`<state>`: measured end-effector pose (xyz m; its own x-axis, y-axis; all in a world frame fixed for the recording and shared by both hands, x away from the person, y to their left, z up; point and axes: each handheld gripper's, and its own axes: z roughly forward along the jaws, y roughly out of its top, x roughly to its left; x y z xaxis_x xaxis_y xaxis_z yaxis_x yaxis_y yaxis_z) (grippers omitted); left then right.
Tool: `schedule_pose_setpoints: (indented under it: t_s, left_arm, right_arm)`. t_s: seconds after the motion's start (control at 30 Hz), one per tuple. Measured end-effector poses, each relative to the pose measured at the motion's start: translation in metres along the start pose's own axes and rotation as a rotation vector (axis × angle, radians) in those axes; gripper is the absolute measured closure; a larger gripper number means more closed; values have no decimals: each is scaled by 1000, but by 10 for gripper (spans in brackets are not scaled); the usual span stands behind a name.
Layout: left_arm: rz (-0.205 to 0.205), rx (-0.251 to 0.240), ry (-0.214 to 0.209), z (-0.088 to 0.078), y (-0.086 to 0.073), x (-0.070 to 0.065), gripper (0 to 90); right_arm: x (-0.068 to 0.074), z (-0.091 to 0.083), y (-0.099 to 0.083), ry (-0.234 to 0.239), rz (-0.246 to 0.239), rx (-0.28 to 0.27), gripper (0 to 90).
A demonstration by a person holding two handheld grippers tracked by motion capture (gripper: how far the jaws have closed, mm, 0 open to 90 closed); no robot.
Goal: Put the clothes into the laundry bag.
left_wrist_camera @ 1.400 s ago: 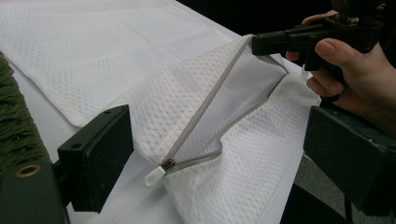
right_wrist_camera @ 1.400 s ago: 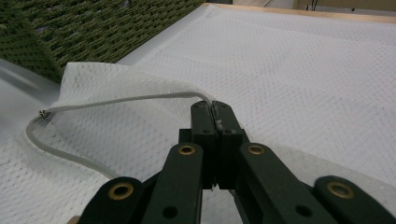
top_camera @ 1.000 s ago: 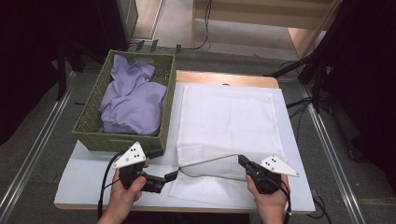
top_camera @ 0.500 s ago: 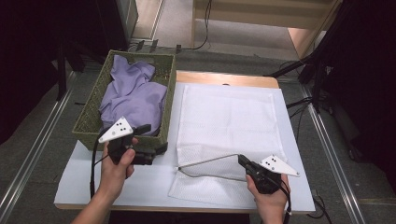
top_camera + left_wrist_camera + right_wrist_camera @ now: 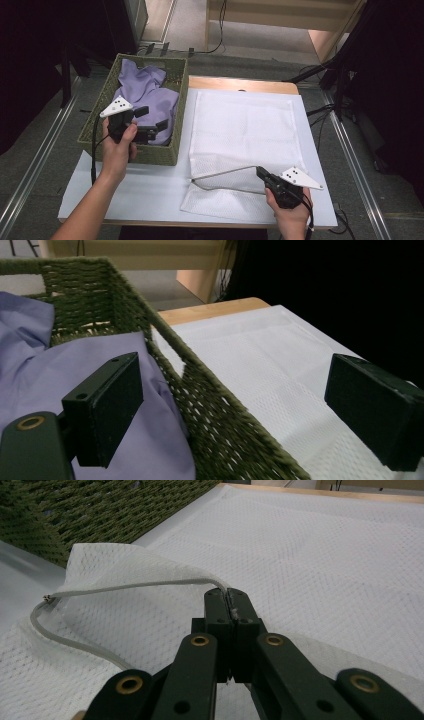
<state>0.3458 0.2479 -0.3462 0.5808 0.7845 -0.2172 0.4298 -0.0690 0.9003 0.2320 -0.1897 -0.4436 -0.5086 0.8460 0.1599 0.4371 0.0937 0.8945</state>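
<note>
So right now I'm mid-way through dealing with this white towel (image 5: 242,127), which is spread flat on the table (image 5: 125,190) just beside the green woven basket (image 5: 145,155). My right gripper (image 5: 261,172) is clamped tight on the towel's near hem, and in the right gripper view you can see the cloth edge pinched between the jaws, with the hem lifted into a little arch off the rest of the fabric. The near left corner is flopped loose, nobody's got it.

My left gripper (image 5: 152,121) is over the basket with its jaws spread wide and nothing in them. In the left gripper view one pad (image 5: 107,407) hangs above the purple cloth (image 5: 55,390) piled inside, and the other pad sits out past the basket wall, over the towel.

My read: this is the grab-the-edge stage of a fold, only half set up. If the left is going for the purple cloth, it needs to drop down and close on a fold of it without snagging the wicker. Meanwhile the right just has to hold that hem without dragging the towel crooked.
</note>
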Motion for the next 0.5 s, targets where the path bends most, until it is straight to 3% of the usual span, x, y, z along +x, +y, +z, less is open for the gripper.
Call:
schedule_pose_setpoints:
  t_s: [0.37,0.43,0.5]
  left_arm:
    - [-25,32,94,18,21,45,90]
    - [-56,38,93,23,24,55,90]
    - [-114,32,69,28,26,69,90]
  right_arm:
    - [-1,2,0,4,0,5,900]
    - [-1,2,0,3,4,5,900]
    - [-1,1,0,3,0,5,900]
